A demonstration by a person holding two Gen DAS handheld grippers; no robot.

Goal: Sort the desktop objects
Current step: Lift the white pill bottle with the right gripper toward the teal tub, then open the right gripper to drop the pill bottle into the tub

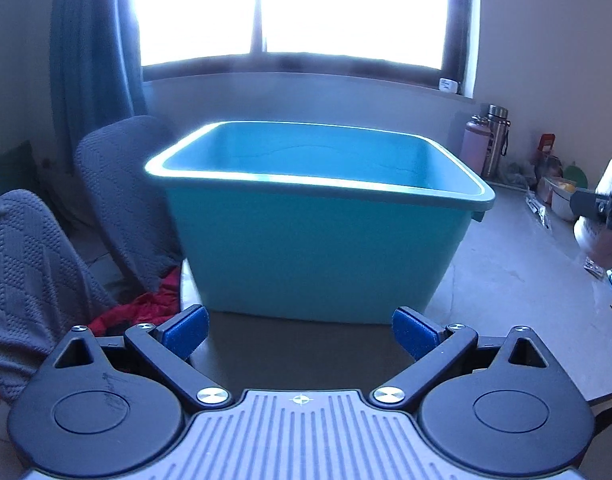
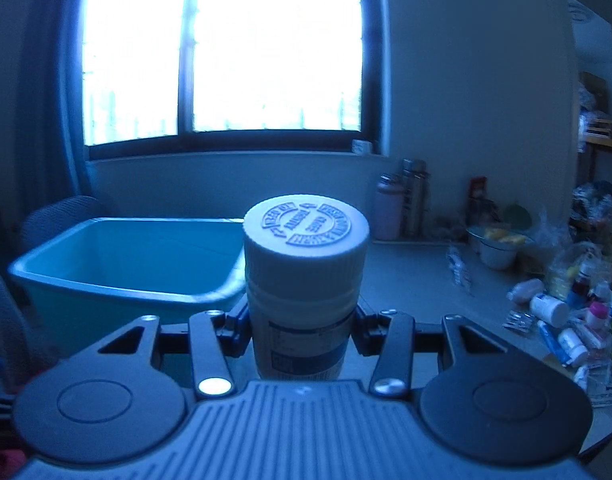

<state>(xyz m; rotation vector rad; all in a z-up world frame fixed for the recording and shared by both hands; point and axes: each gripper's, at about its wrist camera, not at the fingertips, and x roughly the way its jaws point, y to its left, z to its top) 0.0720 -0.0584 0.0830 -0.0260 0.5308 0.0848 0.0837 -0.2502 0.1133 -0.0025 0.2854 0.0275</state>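
Observation:
A teal plastic bin (image 1: 313, 240) stands on the grey table right in front of my left gripper (image 1: 300, 332), which is open and empty with its blue pads apart. My right gripper (image 2: 302, 328) is shut on a white pill bottle (image 2: 304, 280) with a ribbed white cap, held upright above the table. The bin also shows in the right wrist view (image 2: 122, 264), to the left of and beyond the bottle. Its inside looks empty. The right gripper and the bottle show at the far right edge of the left wrist view (image 1: 597, 208).
Several small bottles, tubes and packets (image 2: 565, 320) lie at the right of the table. A white bowl (image 2: 495, 246), a pink flask (image 2: 387, 208) and a steel flask (image 2: 415, 196) stand at the back. Grey covered chairs (image 1: 122, 196) are on the left.

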